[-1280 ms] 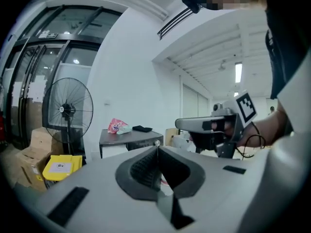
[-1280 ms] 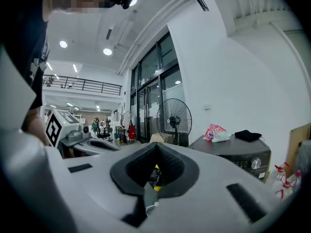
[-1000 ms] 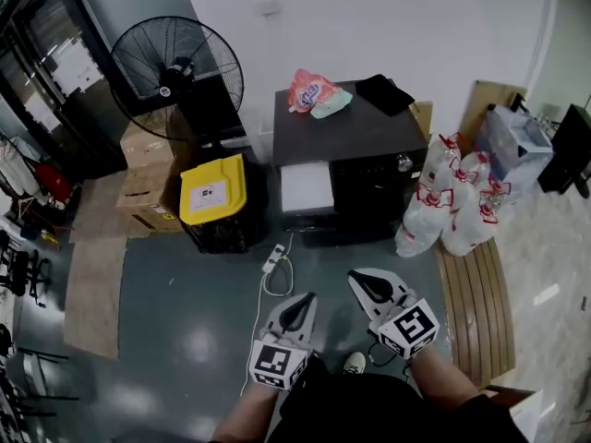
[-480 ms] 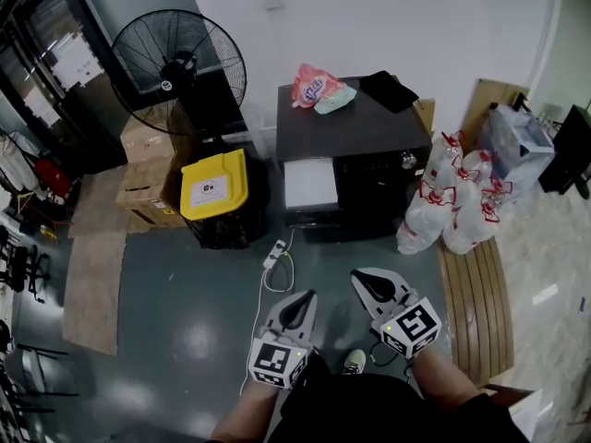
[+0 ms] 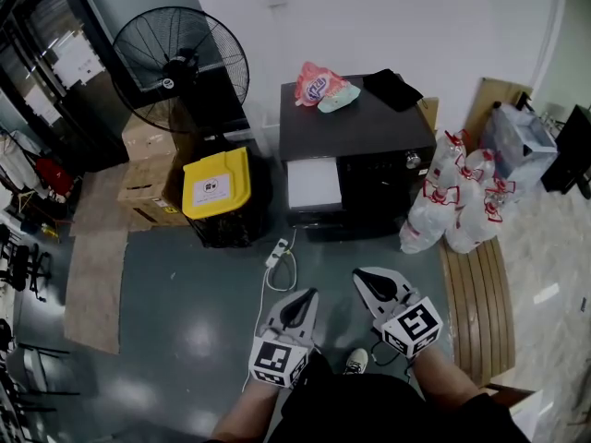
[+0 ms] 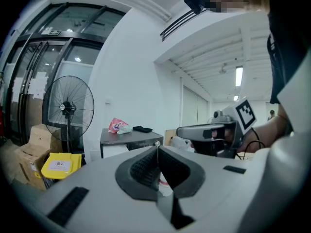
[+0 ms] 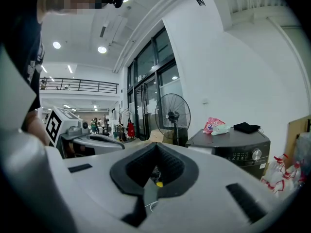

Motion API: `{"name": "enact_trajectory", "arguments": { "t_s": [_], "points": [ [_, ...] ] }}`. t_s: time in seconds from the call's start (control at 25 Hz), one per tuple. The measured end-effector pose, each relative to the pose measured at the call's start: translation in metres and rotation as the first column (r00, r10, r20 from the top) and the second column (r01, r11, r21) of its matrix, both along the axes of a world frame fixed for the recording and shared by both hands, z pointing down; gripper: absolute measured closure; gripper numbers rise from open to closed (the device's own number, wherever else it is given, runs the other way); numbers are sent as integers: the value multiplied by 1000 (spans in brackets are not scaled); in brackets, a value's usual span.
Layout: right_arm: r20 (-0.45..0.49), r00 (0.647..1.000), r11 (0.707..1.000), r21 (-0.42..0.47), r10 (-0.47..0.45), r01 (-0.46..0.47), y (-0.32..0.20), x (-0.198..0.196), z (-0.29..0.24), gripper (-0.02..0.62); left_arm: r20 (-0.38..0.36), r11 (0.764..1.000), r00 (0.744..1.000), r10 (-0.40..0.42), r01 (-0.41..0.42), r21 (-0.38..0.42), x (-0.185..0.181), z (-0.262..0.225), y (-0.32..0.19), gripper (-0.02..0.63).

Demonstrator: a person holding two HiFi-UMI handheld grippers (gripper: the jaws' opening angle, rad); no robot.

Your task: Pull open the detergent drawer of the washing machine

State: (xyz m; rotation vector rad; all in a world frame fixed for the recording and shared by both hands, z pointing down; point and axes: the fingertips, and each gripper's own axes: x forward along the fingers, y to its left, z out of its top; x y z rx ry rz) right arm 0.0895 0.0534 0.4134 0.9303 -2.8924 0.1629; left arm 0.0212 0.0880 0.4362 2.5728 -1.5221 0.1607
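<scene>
**Drawer out of reach, both grippers closed and empty**

The detergent drawer [image 5: 311, 185] is the white panel at the upper left of the dark washing machine [image 5: 369, 127] front, far across the floor against the wall. It looks pushed in. A pink packet [image 5: 319, 86] and a black cloth [image 5: 392, 89] lie on the machine's top. A yellow-lidded bin [image 5: 215, 185] stands just left of it, and tied plastic bags [image 5: 452, 201] crowd its right. A power strip [image 5: 275, 253] with its cable lies on the floor between machine and person.

Near, the left gripper [image 5: 302, 298] and right gripper [image 5: 367, 280] sit side by side, each with its jaws pressed together on nothing.

Jaws arriving closed would likely only bump the panel, so they need to part first. A foot could catch the cable on the approach. A skewed pull might jam the drawer or slip off its smooth face.
</scene>
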Motion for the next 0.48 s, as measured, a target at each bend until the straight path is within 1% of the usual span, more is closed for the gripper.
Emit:
{"name": "enact_trajectory", "arguments": {
  "t_s": [0.48],
  "points": [
    [0, 1000, 1000, -13, -1, 1, 0, -7, 6, 592, -2, 1000, 1000, -8, 8, -2, -7, 1, 1, 597]
  ]
}}
